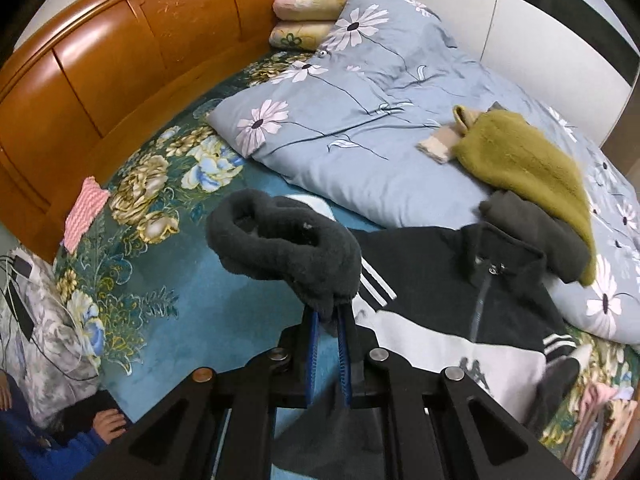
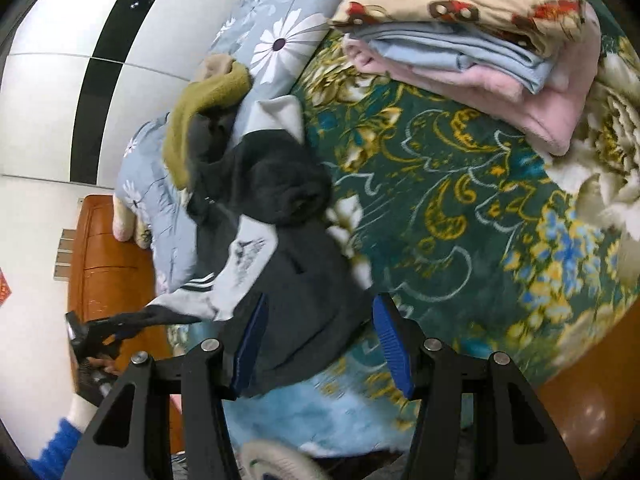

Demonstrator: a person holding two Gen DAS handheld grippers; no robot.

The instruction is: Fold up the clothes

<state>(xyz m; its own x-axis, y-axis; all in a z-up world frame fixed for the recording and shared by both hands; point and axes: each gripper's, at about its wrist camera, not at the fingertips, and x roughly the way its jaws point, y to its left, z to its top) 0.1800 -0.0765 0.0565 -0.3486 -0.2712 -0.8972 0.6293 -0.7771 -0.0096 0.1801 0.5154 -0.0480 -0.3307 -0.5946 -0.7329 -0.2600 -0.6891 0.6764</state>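
A black and white zip jacket (image 1: pixel 440 280) with striped sleeves lies crumpled on the floral bedspread (image 1: pixel 200 320). My left gripper (image 1: pixel 328 318) is shut on the jacket's sleeve just below its dark grey fleece cuff (image 1: pixel 280 240), and holds it up above the bed. In the right wrist view the same jacket (image 2: pixel 280 272) lies in a heap, with the left gripper (image 2: pixel 100 332) pulling one sleeve out to the left. My right gripper (image 2: pixel 320 322) stands open over the jacket's dark hem. Fabric lies between its blue pads (image 2: pixel 390 344), which do not press on it.
An olive fleece garment (image 1: pixel 520 160) and a dark grey one lie on the blue-grey daisy duvet (image 1: pixel 340 120). Folded clothes (image 2: pixel 460 40) are stacked at the bed's far side. The wooden headboard (image 1: pixel 100 80) and pillows (image 1: pixel 308 4) bound the bed. A person's hand (image 1: pixel 112 420) shows at lower left.
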